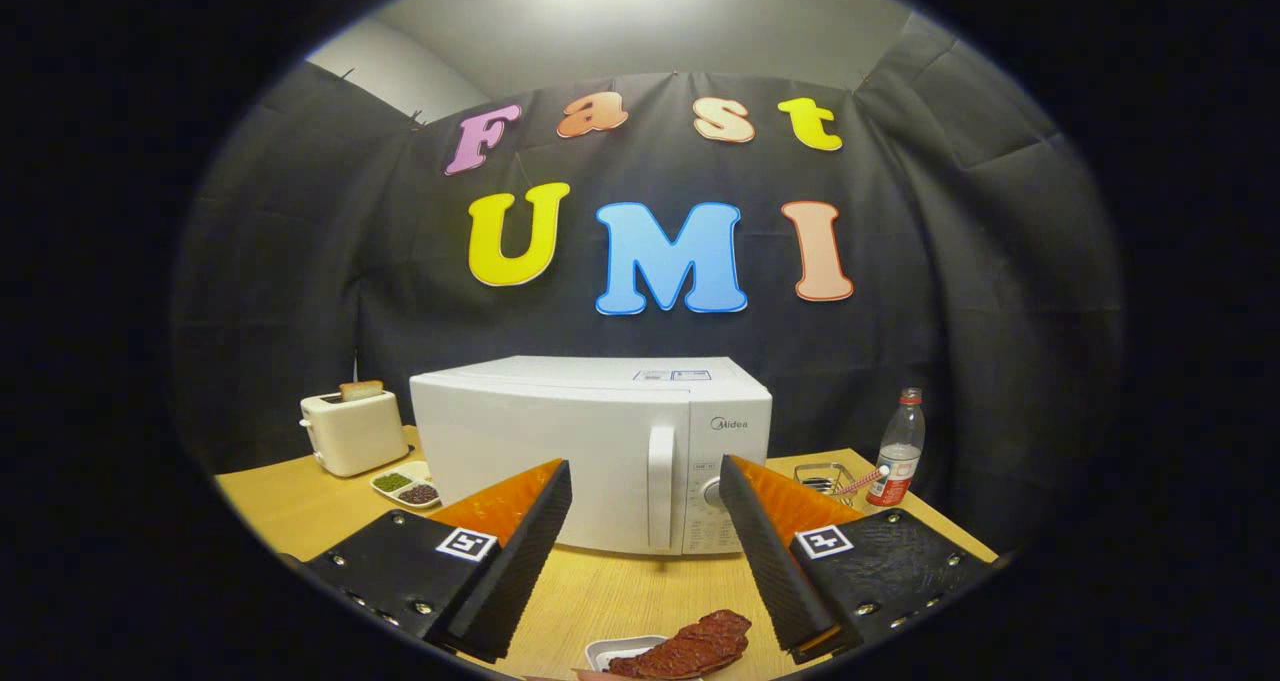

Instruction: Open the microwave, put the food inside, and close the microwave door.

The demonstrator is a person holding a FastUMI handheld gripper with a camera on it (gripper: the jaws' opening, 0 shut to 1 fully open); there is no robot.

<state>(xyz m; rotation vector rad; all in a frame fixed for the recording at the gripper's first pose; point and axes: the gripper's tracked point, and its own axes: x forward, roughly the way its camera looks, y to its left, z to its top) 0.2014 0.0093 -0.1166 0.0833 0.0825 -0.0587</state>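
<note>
A white microwave (590, 451) stands on the wooden table (290, 506) beyond my fingers, its door shut and its vertical handle (661, 486) in line with the gap between them. My gripper (645, 481) is open and holds nothing. Below and between the fingers, close to me, a dark reddish piece of food (690, 646) lies on a small white dish (615, 651).
A white toaster (352, 431) with a slice of bread in it stands left of the microwave. A small divided dish (405, 487) of beans lies beside it. To the microwave's right are a wire rack (825, 478) and a plastic bottle (898, 449).
</note>
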